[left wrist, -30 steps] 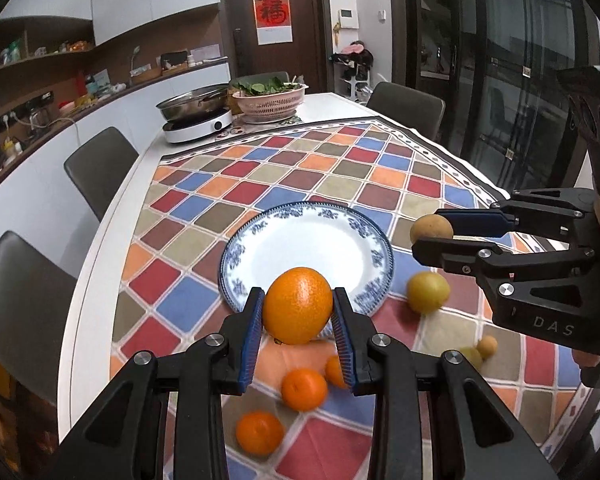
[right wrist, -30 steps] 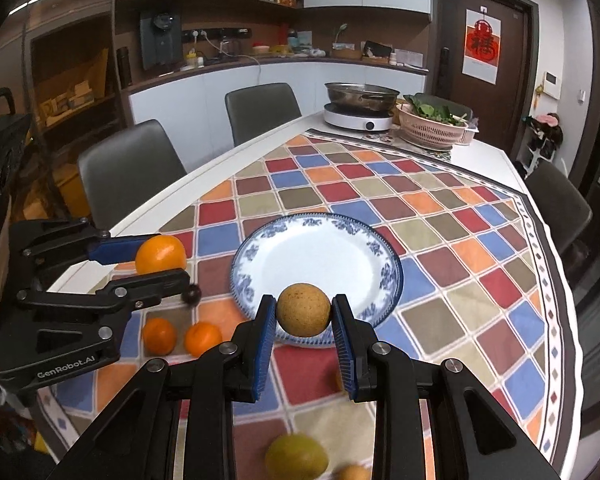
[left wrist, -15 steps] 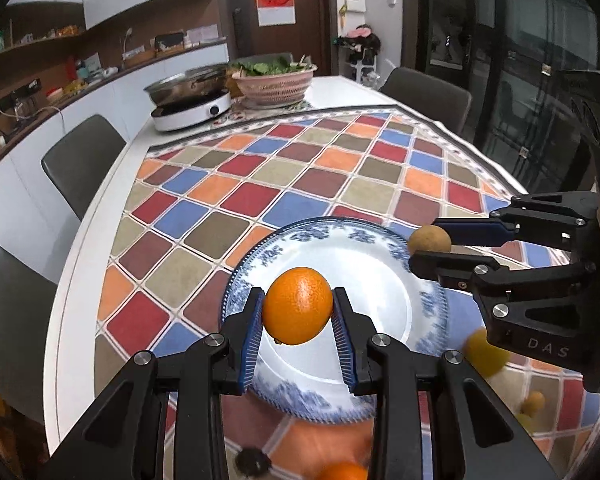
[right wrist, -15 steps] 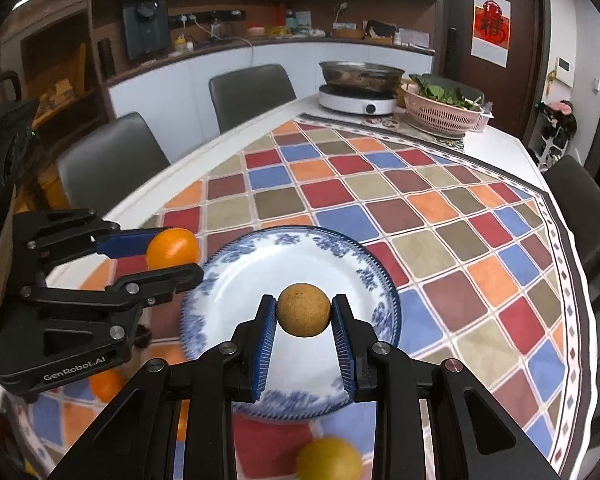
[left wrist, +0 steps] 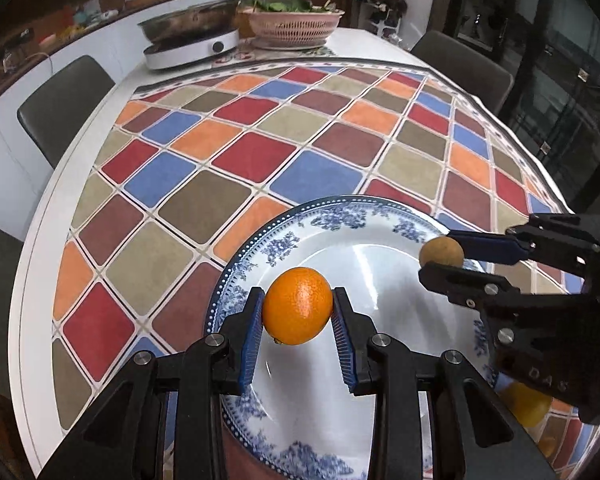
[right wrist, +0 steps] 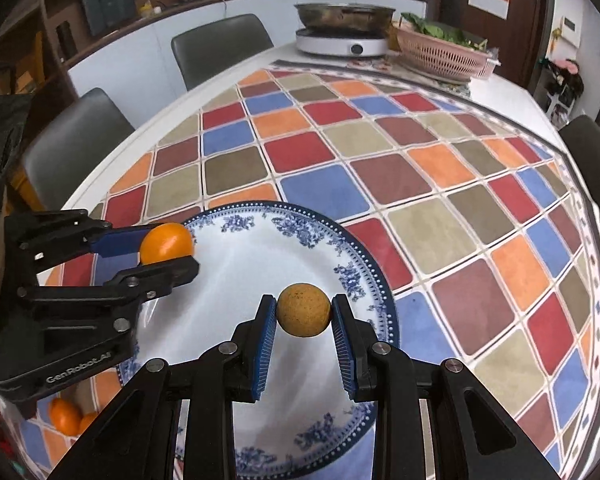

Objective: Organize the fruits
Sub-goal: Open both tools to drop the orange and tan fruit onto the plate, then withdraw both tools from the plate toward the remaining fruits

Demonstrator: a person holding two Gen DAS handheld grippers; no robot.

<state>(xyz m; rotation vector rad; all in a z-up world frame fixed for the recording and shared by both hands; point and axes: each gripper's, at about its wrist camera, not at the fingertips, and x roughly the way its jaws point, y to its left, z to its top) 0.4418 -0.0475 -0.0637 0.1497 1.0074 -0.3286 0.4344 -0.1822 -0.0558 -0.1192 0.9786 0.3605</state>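
My left gripper (left wrist: 298, 312) is shut on a large orange (left wrist: 298, 306) and holds it over the left side of a blue-and-white plate (left wrist: 340, 216). My right gripper (right wrist: 303, 316) is shut on a small round brown fruit (right wrist: 303, 310) over the plate (right wrist: 260, 216) toward its right side. Each gripper shows in the other's view: the right one (left wrist: 442, 258) with the brown fruit (left wrist: 441, 252), the left one (right wrist: 172, 250) with the orange (right wrist: 166, 242). Nothing lies on the plate.
A checked cloth (left wrist: 260, 152) covers the table. More small oranges (right wrist: 66, 416) lie near the front left, and a yellow fruit (left wrist: 526, 402) lies by the plate's right. An induction cooker with a pan (left wrist: 192, 36) and a pink basket of greens (left wrist: 294, 24) stand at the far end. Chairs surround the table.
Both grippers have moved forward and down with their fruit, from the near edge of the plate to over its middle. The loose fruit on the cloth has slid out of view behind them.
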